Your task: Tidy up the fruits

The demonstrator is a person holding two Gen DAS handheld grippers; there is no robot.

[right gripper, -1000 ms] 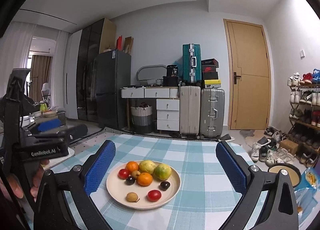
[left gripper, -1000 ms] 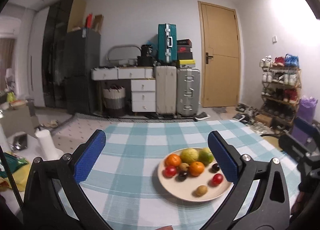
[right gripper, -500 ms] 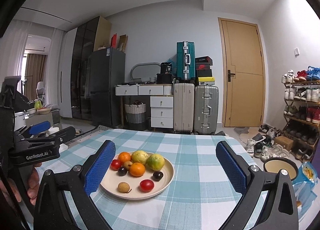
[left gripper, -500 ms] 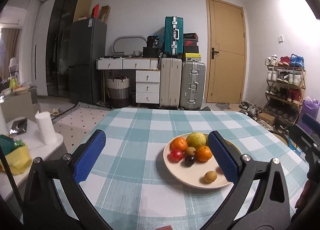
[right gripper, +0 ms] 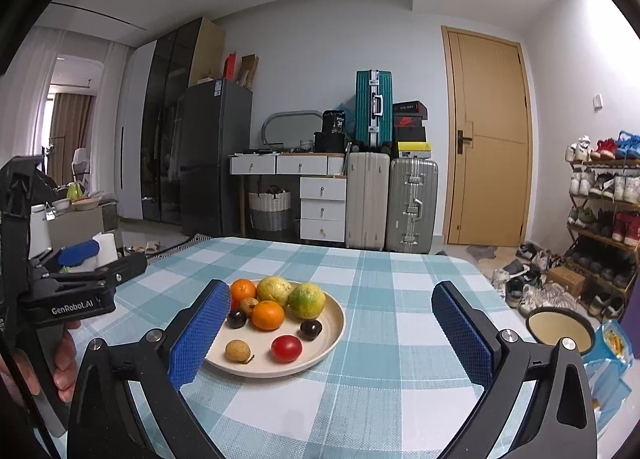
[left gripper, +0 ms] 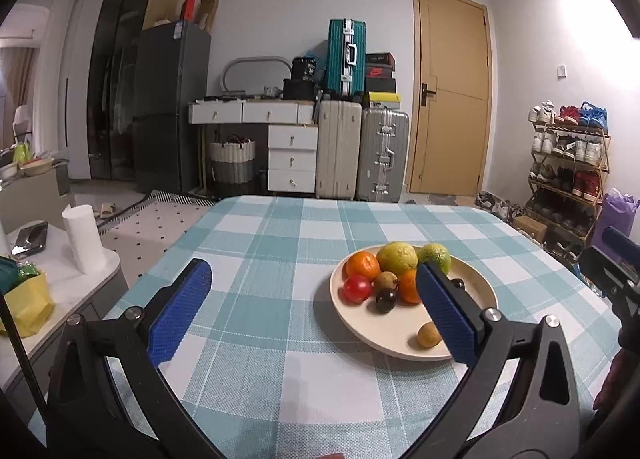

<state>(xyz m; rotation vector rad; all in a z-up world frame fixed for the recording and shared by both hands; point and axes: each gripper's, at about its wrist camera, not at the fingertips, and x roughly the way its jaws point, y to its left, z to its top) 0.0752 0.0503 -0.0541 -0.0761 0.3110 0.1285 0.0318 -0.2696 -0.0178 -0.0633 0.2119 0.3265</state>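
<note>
A cream plate of fruit sits on the blue-checked table. It holds two oranges, a yellow citrus, a green citrus, red tomatoes, dark plums and small brown fruits. My left gripper is open and empty, above the table, its right finger in front of the plate. My right gripper is open and empty, the plate behind its left finger. The left gripper's body also shows at the left of the right wrist view.
A low side table with a paper roll and a yellow bag stands left of the table. A bowl and snack bags sit low on the right. Suitcases, drawers, a fridge, a door and a shoe rack line the room.
Both grippers have moved closer to the plate and lower. In the left view the plate has drifted right behind the right finger. Both stay open.
</note>
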